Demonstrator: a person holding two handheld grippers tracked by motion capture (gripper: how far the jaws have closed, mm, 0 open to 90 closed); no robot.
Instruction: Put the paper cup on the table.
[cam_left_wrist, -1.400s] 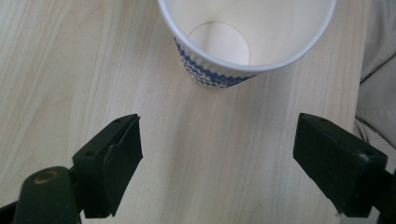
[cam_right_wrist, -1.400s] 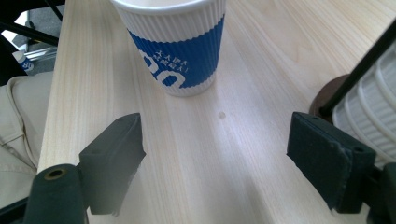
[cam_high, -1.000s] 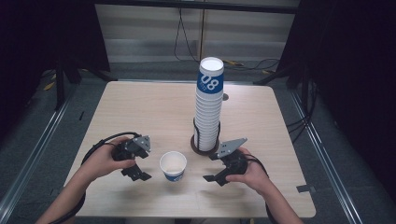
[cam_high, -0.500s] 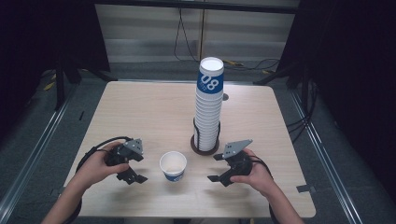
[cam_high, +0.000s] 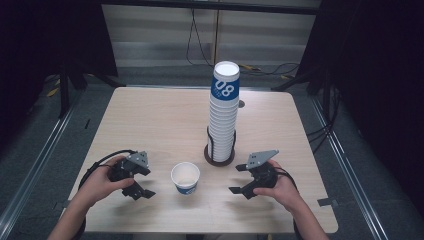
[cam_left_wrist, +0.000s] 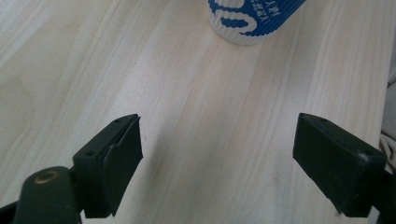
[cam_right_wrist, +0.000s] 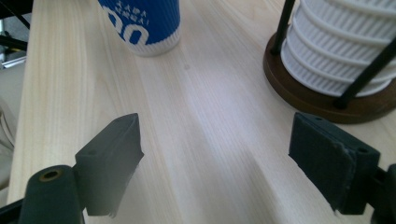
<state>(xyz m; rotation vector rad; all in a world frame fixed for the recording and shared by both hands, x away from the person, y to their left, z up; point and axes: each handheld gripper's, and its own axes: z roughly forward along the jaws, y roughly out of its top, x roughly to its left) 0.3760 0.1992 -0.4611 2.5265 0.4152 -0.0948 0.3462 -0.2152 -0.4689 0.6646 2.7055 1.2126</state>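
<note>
**Both grippers drawn back from the single cup, jaws apart and empty**

Compared with the high view of a second ago, both hands are seen lower in the picture, drawn toward the near edge of the table (cam_high: 150, 115). The left gripper (cam_high: 142, 186) has been pulled away from the single cup (cam_high: 185, 177), and the right gripper (cam_high: 241, 178) has been moved away from the cup stack (cam_high: 223, 112). The right jaws have just been opening a little further, with nothing between them. This is judged to mean that one cup has been taken off the stack and set down, and that the placing step is finished; a fresh approach to the stack is probably called for next.

The left gripper's jaws are held wide, with bare wood between them. The right gripper's jaws are likewise spread wide and hold nothing.

The single cup stands upright on the table, well apart from both grippers. In the left gripper view the cup (cam_left_wrist: 254, 21) is found at about twelve o'clock, slightly toward one. In the right gripper view it (cam_right_wrist: 142, 25) lies at about eleven o'clock, while the stack's wooden base (cam_right_wrist: 322, 100) sits at about two o'clock, near the jaw on that side.
</note>
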